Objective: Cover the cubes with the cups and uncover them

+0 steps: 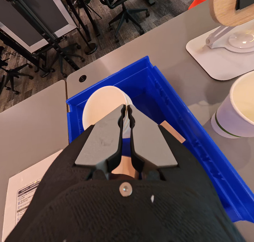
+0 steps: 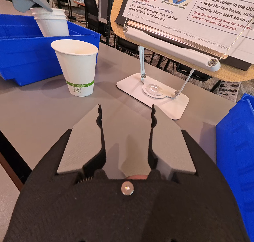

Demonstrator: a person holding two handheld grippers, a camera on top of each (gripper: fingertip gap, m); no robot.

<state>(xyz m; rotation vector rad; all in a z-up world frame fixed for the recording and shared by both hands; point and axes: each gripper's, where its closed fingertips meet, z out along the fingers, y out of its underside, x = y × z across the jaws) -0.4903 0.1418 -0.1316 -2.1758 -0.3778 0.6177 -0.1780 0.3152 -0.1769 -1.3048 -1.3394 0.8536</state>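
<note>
At the far left of the left wrist view, a printed sheet (image 1: 27, 194) is seen lying on the grey table (image 1: 34, 125). Next to it sits a blue bin (image 1: 171, 98). Inside the bin, a nested stack of white cups (image 1: 104, 104) is held upright, its rims pinched between the pressed-together fingers of the left gripper (image 1: 126, 107). A wooden cube (image 1: 172, 132) is partly seen on the bin floor, just right of the gripper. Outside the bin, further right, a single white cup (image 1: 236, 108) with a green band is stood upright on the table, open end up. Behind it, the white base of a document stand (image 1: 219, 54) is noted.

In the right wrist view, the same blue bin (image 2: 34, 56) is seen at upper left, with the cup stack (image 2: 52, 22) rising from it and the left gripper (image 2: 39, 4) clamped at its rim. The single cup (image 2: 77, 69) is stood just beside the bin. The right gripper (image 2: 126, 107) is held over bare table (image 2: 123, 132), its fingers spread wide with nothing between them, apart from the cup. The document stand (image 2: 154, 92) with an instruction sheet is set ahead and right. At the far right edge, a second blue bin (image 2: 237, 146) is partly seen.
</note>
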